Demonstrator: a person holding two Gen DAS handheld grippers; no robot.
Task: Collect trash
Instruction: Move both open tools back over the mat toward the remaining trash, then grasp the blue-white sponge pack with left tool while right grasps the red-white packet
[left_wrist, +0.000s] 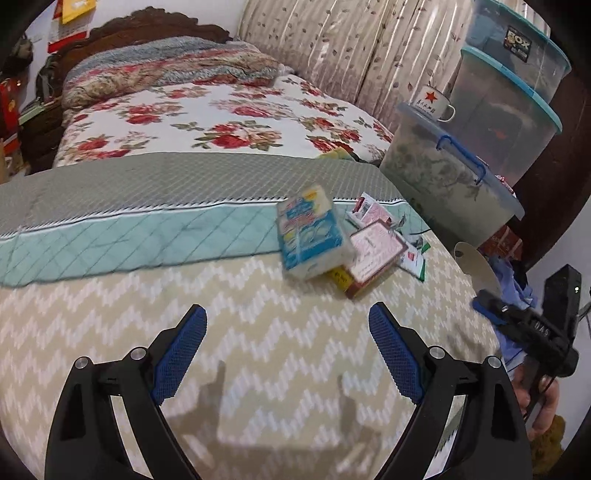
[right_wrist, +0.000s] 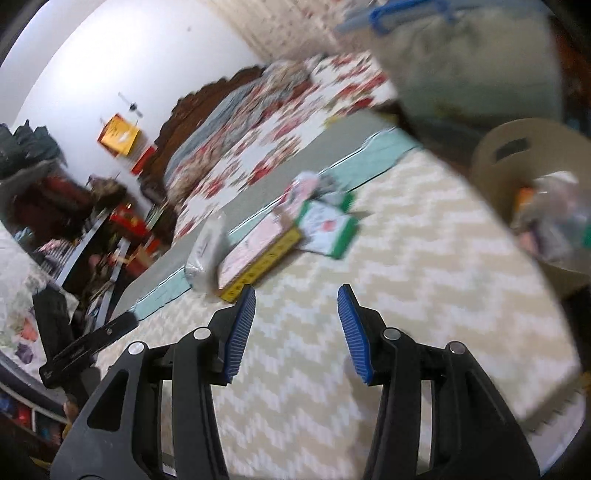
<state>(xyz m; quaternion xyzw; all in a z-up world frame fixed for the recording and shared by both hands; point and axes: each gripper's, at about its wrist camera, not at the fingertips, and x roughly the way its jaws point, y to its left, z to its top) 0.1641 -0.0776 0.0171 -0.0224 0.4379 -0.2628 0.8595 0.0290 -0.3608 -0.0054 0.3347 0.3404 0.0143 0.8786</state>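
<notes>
packet (left_wrist: 312, 236) atop box (left_wrist: 373, 258), on bed (left_wrist: 258, 350)

right view: motion-blurred | bin (right_wrist: 517, 155) contents unclear | blue packet (left_wrist: 310, 236) print unreadable

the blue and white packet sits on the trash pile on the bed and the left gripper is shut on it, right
Not quite. The blue and white packet does sit on the pile, but the left wrist view shows the left gripper open, empty and short of it.

Both wrist views look forward, low over the bed (left_wrist: 258, 354), sharing the trash pile (left_wrist: 332, 243) ahead.
</notes>
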